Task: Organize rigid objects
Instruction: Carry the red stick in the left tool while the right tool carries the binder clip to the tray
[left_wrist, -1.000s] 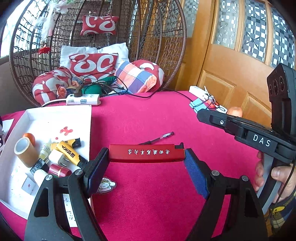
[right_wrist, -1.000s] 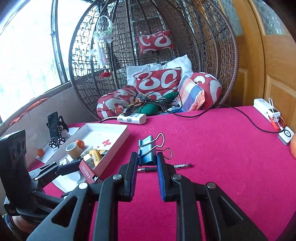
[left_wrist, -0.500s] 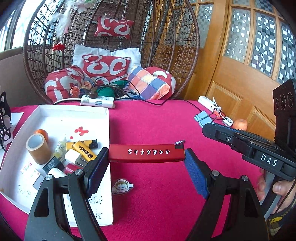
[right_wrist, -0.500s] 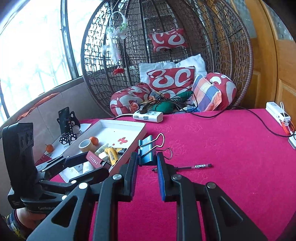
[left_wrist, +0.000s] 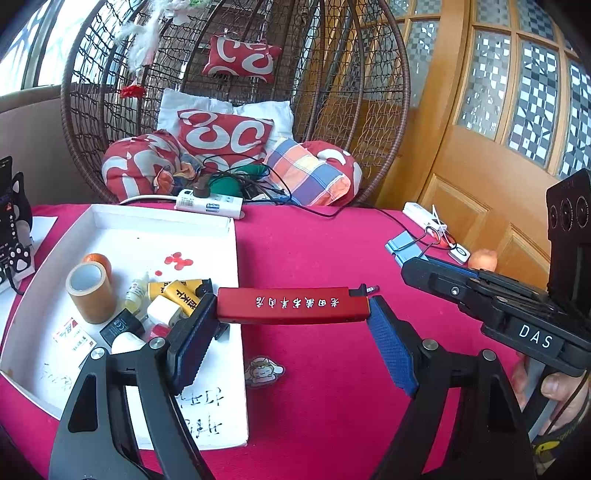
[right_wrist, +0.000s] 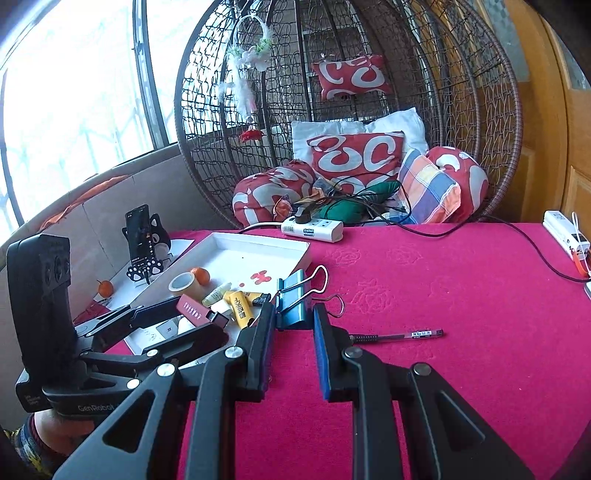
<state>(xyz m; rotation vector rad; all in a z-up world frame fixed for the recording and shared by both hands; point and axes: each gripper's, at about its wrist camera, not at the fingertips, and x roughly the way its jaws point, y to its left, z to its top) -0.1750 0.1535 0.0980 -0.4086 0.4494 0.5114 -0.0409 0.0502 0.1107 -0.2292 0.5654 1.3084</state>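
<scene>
My left gripper (left_wrist: 291, 325) is shut on a long red bar with white characters (left_wrist: 291, 305), held by its ends above the right edge of the white tray (left_wrist: 232, 266). It also shows in the right wrist view (right_wrist: 195, 312). My right gripper (right_wrist: 294, 325) is shut on a blue binder clip (right_wrist: 291, 299) with wire handles, held above the red tablecloth; the clip shows in the left wrist view (left_wrist: 404, 246). The tray holds a tape roll (left_wrist: 88, 291), yellow tubes (left_wrist: 181, 295), a small bottle and other small items.
A pen (right_wrist: 399, 336) lies on the red cloth right of the clip. A white power strip (left_wrist: 208, 202) and cables lie at the table's back, before a wicker chair with cushions. A phone stand (right_wrist: 142, 243) stands left of the tray. A sticker (left_wrist: 264, 371) lies beside the tray.
Both grippers have moved left toward the tray with their loads. The red bar now hangs over the tray's right edge; the clip is nearer the tray.
</scene>
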